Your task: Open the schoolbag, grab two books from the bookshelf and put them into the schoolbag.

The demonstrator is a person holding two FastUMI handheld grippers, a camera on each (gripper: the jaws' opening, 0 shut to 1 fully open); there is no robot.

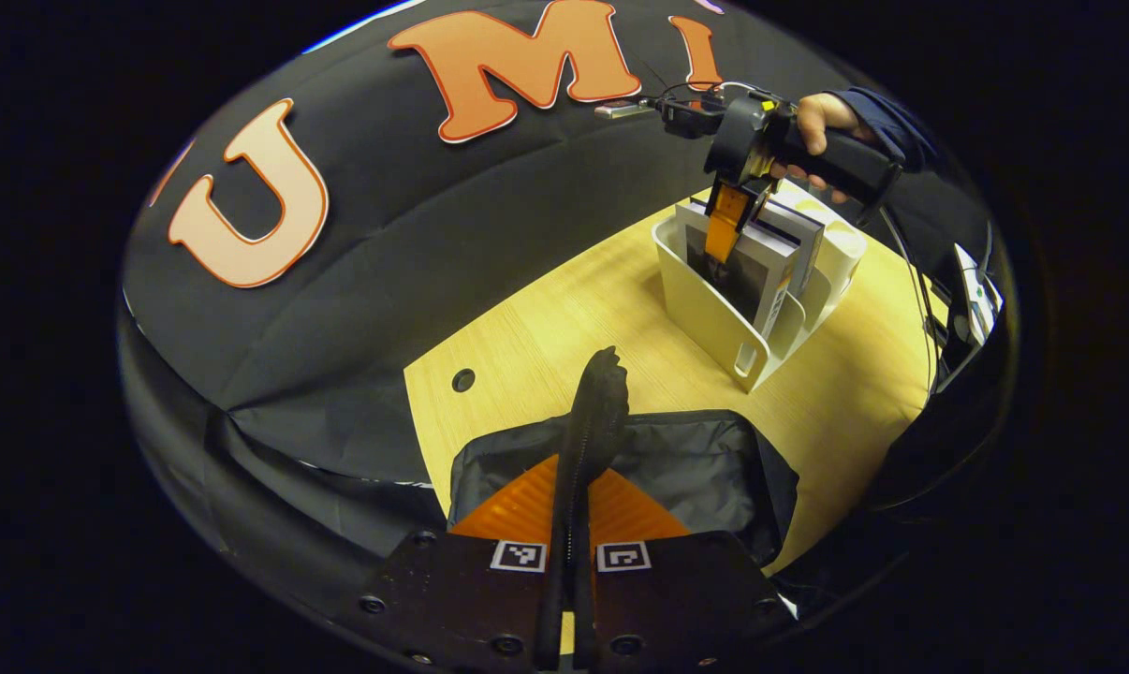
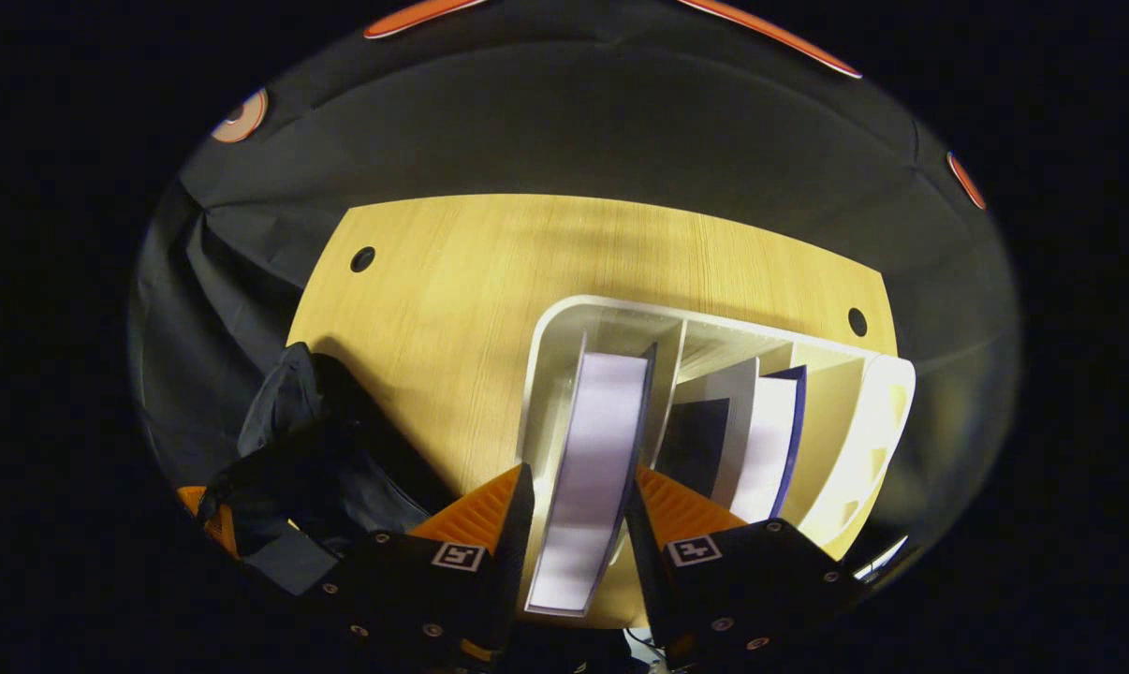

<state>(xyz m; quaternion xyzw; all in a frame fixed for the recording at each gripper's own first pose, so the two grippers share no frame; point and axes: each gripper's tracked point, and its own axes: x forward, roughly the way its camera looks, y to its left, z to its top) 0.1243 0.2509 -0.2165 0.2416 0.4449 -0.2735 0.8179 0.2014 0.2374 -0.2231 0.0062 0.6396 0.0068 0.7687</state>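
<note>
- Left gripper view: the left gripper (image 1: 574, 524) is clenched on the schoolbag (image 1: 696, 459) strap at 6 o'clock; the bookshelf (image 1: 714, 318) is seen at 2 o'clock on the worktop (image 1: 546, 337).
- Right gripper view: a book (image 2: 593, 449) in the bookshelf's left slot is straddled by the right gripper (image 2: 579, 524) at 6 o'clock; whether its fingers press cannot be told. A firm squeeze and straight upward lift are advised.

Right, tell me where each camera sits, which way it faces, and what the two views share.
Left gripper view: rides the left tool, low over the table, facing the bookshelf; own fingers pinch the schoolbag's strap; the right tool and a hand show beyond.
Right gripper view: rides the right tool, looking down into the bookshelf; own fingers flank a book.
Shared: table, bookshelf, books, schoolbag.
</note>
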